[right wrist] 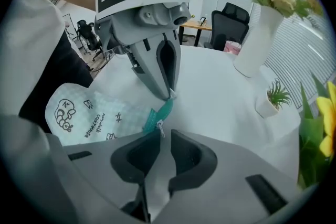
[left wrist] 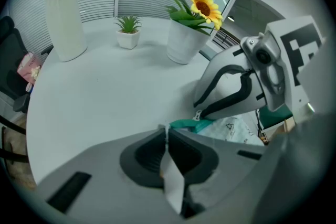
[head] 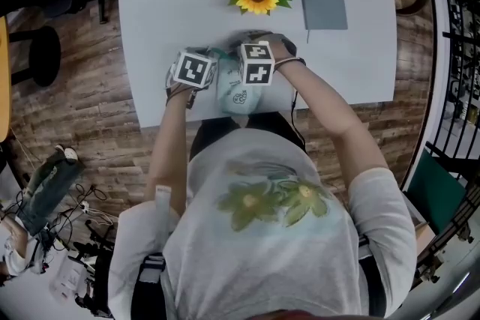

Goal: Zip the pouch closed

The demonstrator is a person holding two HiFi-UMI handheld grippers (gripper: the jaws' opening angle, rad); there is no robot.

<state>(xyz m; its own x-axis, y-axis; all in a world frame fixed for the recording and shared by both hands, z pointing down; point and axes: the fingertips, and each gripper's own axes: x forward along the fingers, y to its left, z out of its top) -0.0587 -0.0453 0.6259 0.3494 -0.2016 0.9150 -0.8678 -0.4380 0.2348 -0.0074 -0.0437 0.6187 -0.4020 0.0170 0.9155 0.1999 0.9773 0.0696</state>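
Teal zipper (right wrist: 164,110) on the mint pouch (head: 238,94), which lies at the table's (head: 330,64) lower edge in the centre of the head view, is my worry. My left gripper (left wrist: 167,129) is clenched on a thin flap of pouch fabric. My right gripper (right wrist: 164,134) stands slightly parted, with the zip pull (right wrist: 159,126) against one pad, apparently unpinched. Closing off-centre could flick the pull aside, and a hard tug might drag the flap free.

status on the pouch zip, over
Left gripper shut on pouch edge. Right gripper jaws apart at zipper pull. Nothing blocking.
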